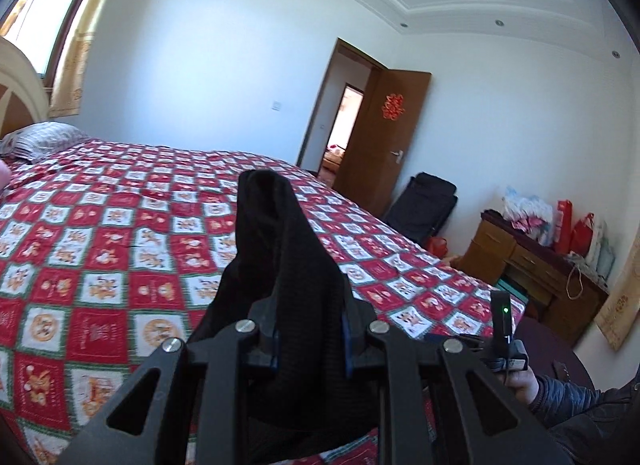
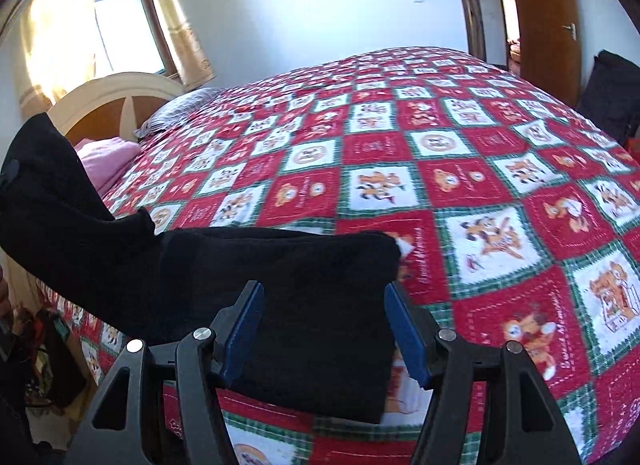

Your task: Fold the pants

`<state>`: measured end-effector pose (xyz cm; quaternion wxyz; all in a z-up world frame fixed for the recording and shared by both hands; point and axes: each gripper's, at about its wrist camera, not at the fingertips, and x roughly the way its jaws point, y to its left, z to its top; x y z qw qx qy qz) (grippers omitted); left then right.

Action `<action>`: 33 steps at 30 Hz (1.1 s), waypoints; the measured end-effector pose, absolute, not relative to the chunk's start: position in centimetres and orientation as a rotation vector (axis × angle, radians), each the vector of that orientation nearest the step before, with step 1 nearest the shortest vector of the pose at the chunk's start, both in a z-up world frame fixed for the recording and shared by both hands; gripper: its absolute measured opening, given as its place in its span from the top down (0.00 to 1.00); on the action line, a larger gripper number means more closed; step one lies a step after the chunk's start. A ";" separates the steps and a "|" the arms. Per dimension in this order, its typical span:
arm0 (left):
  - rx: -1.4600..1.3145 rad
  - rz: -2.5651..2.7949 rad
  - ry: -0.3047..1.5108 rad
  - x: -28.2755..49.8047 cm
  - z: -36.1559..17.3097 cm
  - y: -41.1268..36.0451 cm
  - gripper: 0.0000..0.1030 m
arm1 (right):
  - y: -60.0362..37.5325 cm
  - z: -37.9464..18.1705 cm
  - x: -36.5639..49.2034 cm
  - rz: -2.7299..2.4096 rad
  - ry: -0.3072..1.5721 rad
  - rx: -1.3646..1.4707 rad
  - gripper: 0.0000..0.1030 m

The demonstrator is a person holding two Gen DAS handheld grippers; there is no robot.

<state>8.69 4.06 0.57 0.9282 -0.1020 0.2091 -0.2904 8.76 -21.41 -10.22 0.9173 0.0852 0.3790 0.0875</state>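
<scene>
Left wrist view: the left gripper (image 1: 308, 349) is clenched on a bunch of the pants (image 1: 276, 265) — black knit cloth pinched between the blue pads and standing up past the fingertips in a soft peak, raised off the bed (image 1: 120, 225). The cloth looks light and limp, with a ribbed, slightly grippy surface; it should not slip from the pads, but it will sag and drag wherever it is not held. A thick bunch like this hides the edge, so a hold on a hem or the waistband, taken flat, would probably steer a fold better. At the right edge a hand (image 1: 520, 381) in a dark sleeve holds the handle of the other tool.

Right wrist view: here the rest of the pants (image 2: 280, 285) shows — a flat, already doubled slab lying on the quilt near the bed's edge, its left part rising off the bed toward the upper left, where the other gripper would be. The right gripper (image 2: 324, 329) is released: its blue pads stand wide on either side of the slab, not pressing it. The slab's far right corner looks the place to take hold.

The left view alone proves the pinch; the right view alone shows how the cloth lies, and a pink bundle (image 2: 108, 157) by the headboard.
</scene>
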 end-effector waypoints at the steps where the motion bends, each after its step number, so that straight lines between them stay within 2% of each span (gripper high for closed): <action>1: -0.200 -0.605 0.436 8.8 0.5 3.2 0.78 | -21.6 -10.2 8.7 0.176 0.779 0.178 0.37; 10: -0.111 -0.695 0.521 10.2 -0.6 -4.3 0.78 | -23.5 -10.3 9.0 0.142 0.773 0.205 0.37; 25: 0.170 -0.707 0.710 11.1 -8.2 -15.4 0.77 | -26.6 -11.9 10.3 0.076 0.810 0.321 0.37; 28: 0.189 -0.714 0.714 10.7 -8.8 -16.2 0.70 | -26.9 -12.1 10.4 0.066 0.814 0.322 0.37; 31: 0.156 -0.752 0.703 10.3 -8.4 -16.1 0.68 | -27.2 -12.3 10.3 0.051 0.813 0.322 0.37; 32: 0.144 -0.759 0.685 9.9 -7.9 -16.0 0.65 | -27.3 -12.4 10.3 0.046 0.812 0.323 0.37; 33: 0.135 -0.769 0.667 9.4 -7.4 -15.6 0.58 | -27.5 -12.4 10.3 0.042 0.811 0.325 0.37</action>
